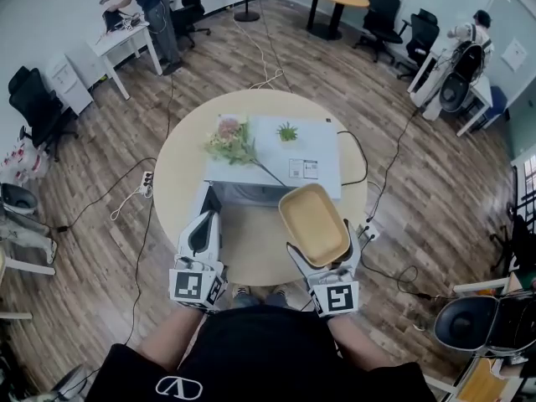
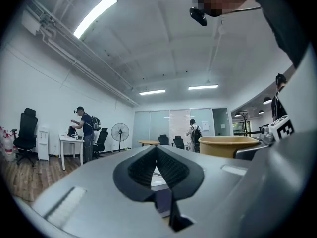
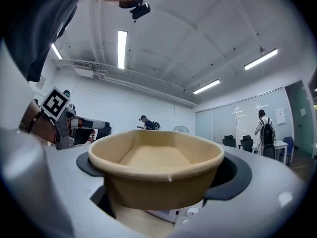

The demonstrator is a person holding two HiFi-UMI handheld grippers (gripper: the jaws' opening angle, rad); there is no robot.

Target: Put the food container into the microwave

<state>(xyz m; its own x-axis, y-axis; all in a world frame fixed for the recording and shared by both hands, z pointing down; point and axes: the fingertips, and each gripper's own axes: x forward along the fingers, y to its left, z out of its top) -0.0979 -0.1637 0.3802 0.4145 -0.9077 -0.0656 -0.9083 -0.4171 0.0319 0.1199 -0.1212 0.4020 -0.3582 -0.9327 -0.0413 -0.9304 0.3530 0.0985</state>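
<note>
The tan, empty food container (image 1: 314, 223) is held above the round table's (image 1: 180, 182) front edge, with my right gripper (image 1: 325, 255) shut on its near end. In the right gripper view the container (image 3: 156, 170) fills the space between the dark fingers (image 3: 233, 175). The white microwave (image 1: 289, 162) stands on the table just beyond it, front side toward me. My left gripper (image 1: 208, 201) sits at the microwave's front left corner. Its jaws meet at the tips (image 2: 156, 149) with nothing between them. The container (image 2: 228, 145) shows at the right of the left gripper view.
A flower bunch (image 1: 230, 141) and a small green plant (image 1: 287, 131) lie on the microwave's top. A black cable (image 1: 362, 162) runs off the table's right side. Office chairs, desks, a fan and people stand farther off on the wooden floor.
</note>
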